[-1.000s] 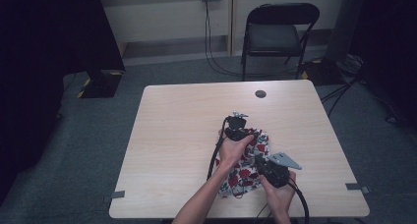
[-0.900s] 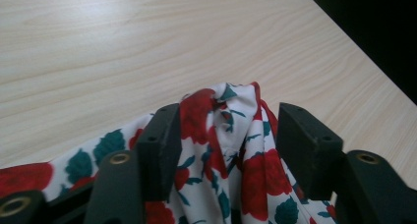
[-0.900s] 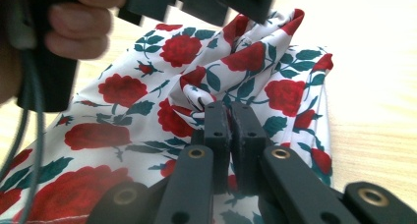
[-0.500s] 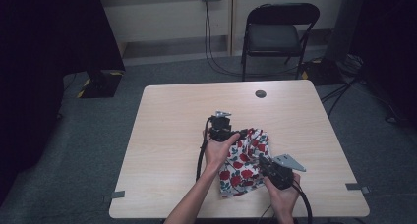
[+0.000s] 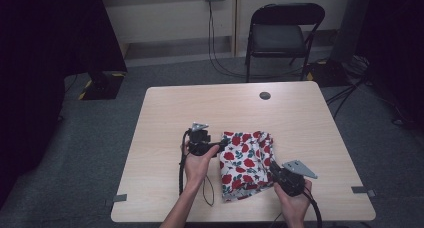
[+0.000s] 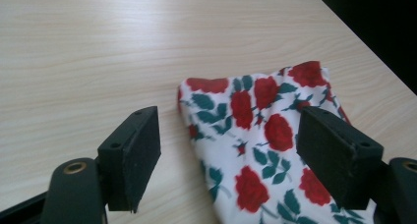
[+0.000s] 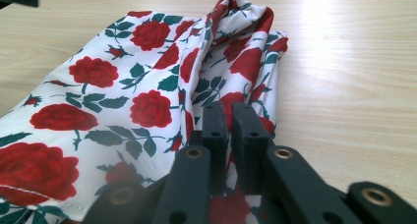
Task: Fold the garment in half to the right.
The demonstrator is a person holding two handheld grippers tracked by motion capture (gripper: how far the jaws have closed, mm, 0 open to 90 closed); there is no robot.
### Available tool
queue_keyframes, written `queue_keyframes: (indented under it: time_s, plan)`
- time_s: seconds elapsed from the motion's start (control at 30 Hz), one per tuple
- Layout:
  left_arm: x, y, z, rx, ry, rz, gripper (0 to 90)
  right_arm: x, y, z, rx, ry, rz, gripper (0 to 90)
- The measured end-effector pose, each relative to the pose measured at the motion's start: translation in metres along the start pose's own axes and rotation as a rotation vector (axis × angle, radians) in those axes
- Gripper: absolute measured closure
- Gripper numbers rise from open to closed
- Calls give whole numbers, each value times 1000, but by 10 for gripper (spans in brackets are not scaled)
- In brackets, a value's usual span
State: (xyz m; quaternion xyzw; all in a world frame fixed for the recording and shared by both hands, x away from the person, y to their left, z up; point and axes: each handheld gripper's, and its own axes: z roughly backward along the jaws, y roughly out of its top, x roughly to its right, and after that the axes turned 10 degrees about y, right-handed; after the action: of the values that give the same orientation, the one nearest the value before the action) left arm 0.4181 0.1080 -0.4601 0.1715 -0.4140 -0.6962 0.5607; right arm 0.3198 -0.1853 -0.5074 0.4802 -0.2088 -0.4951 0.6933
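Rose-print cloth [image 5: 246,164] lies folded on table [image 5: 165,113], long axis running from person toward far edge. Right gripper [image 7: 227,135] pinches cloth's near right edge, jaws almost closed. Left gripper [image 5: 216,147], just opening, holds nothing; sits beside cloth's far left corner, nearer hand for that edge.

Grey carpet floor [image 5: 100,153], black folding chair [image 5: 280,35], dark curtains [image 5: 45,63].
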Motion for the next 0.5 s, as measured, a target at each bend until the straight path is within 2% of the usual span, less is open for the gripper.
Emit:
queue_keyframes:
  time_s: [0.17,0.23,0.33,0.43,0.5]
  plan:
    - [-15,-13,11,0,38,-1,225,-4,7,-6,-13,25,20,758]
    - [-20,-17,14,-3,55,1,224,-6,8,-11,-42,31,35,717]
    - [-30,-20,20,-5,82,6,220,-6,5,-19,-68,42,33,701]
    - [-38,-22,23,-6,102,12,209,-7,1,-25,-102,45,42,716]
    - [-43,-25,23,-15,110,23,207,-9,0,-30,-124,44,60,790]
